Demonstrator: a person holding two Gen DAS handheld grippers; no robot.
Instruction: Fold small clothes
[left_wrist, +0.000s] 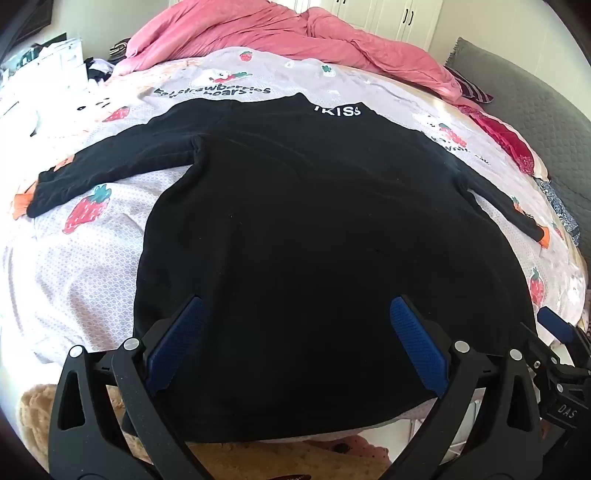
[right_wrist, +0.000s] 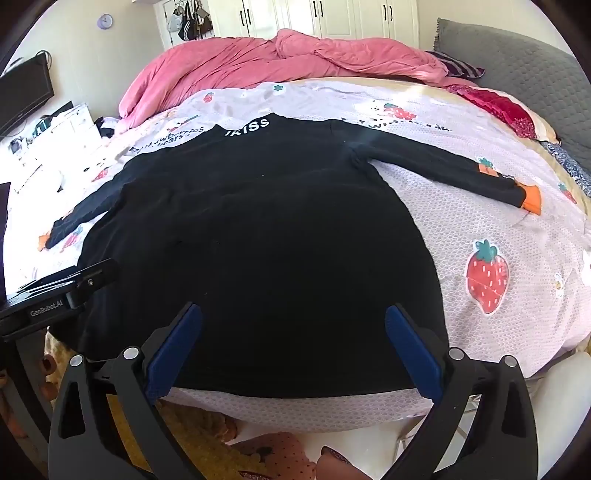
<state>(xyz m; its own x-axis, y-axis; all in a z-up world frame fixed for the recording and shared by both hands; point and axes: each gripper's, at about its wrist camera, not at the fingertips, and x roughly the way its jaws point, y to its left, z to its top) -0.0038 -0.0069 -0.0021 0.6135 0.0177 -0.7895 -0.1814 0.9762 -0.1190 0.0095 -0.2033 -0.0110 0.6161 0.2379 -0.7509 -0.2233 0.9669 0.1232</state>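
A small black long-sleeved top (left_wrist: 303, 221) lies flat on the bed, back up, sleeves spread to both sides, white letters at the collar (left_wrist: 336, 109), orange cuffs. It also shows in the right wrist view (right_wrist: 258, 229). My left gripper (left_wrist: 295, 306) is open and empty above the hem, left of centre. My right gripper (right_wrist: 293, 314) is open and empty above the hem's right part. The right gripper's body shows at the right edge of the left wrist view (left_wrist: 557, 332); the left gripper's body shows at the left of the right wrist view (right_wrist: 55, 295).
The bed sheet (right_wrist: 498, 221) is white with strawberry prints. A pink duvet (left_wrist: 280, 33) is bunched at the far end. A grey headboard cushion (right_wrist: 517, 62) and red clothes (right_wrist: 495, 107) lie at the right. White cupboards stand behind. Plush items lie on the floor by the bed's near edge.
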